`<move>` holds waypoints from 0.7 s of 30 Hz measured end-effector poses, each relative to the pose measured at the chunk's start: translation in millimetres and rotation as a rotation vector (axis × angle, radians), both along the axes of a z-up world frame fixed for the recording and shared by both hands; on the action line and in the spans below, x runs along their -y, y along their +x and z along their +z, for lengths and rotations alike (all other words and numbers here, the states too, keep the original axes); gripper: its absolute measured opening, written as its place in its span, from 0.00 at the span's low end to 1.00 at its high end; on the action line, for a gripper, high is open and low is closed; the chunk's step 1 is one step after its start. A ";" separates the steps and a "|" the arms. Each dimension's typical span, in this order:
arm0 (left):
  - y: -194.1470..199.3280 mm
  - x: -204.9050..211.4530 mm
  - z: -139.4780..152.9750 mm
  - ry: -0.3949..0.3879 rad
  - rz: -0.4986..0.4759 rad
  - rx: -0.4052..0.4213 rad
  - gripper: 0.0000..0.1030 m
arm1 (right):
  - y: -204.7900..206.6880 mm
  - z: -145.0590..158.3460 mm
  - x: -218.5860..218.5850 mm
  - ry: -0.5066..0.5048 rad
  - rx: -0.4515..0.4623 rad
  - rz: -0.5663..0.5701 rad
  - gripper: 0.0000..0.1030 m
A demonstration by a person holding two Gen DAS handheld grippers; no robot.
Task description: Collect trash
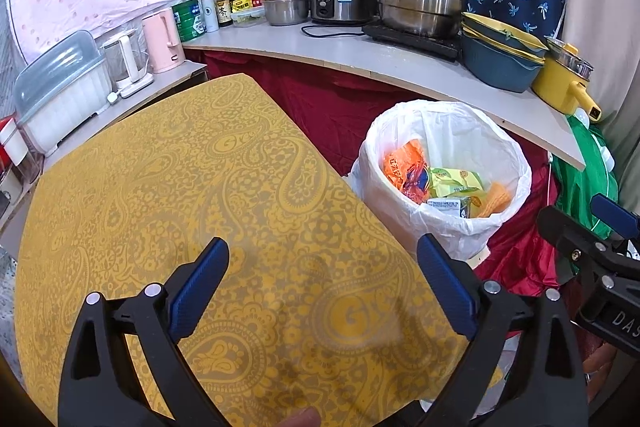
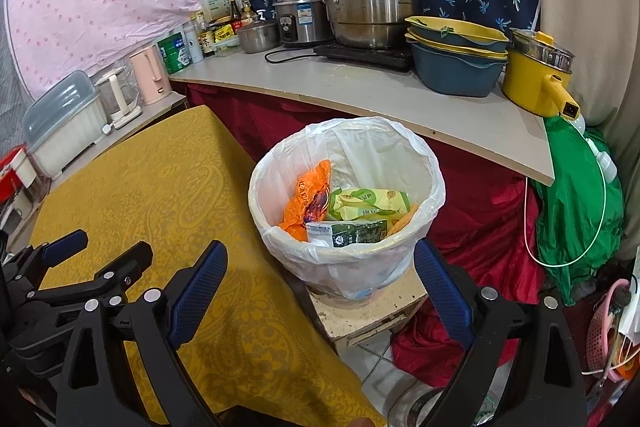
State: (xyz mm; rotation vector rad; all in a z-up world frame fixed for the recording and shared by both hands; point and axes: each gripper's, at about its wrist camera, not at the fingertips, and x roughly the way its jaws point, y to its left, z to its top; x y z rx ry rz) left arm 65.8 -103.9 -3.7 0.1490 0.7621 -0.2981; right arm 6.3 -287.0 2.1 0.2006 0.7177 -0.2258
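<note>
A bin lined with a white bag (image 1: 394, 211) (image 2: 276, 243) stands beside the yellow patterned table (image 1: 180, 167) (image 2: 140, 179). Inside it lie an orange wrapper (image 2: 308, 199), a yellow-green packet (image 2: 368, 205) and a green carton (image 2: 352, 233). My left gripper (image 1: 323, 251) is open over the table near its right edge, with nothing between its fingers. It also shows at the left of the right wrist view, as the left gripper (image 2: 108, 247). My right gripper (image 2: 320, 251) hangs open and empty in front of the bin. Its fingers (image 1: 612, 213) show at the right edge of the left wrist view.
The bin rests on a low beige stool (image 2: 372, 311). Behind it a counter (image 2: 320, 87) carries steel pots, stacked bowls (image 2: 456, 59), a yellow pot and bottles. Red cloth and a green bag (image 2: 576, 195) lie to the right. Kettles and a dish box stand left of the table.
</note>
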 end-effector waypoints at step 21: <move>0.1 -7.0 -6.3 -0.006 0.020 -0.018 0.90 | 2.8 -7.6 -12.2 -0.052 -0.025 0.016 0.93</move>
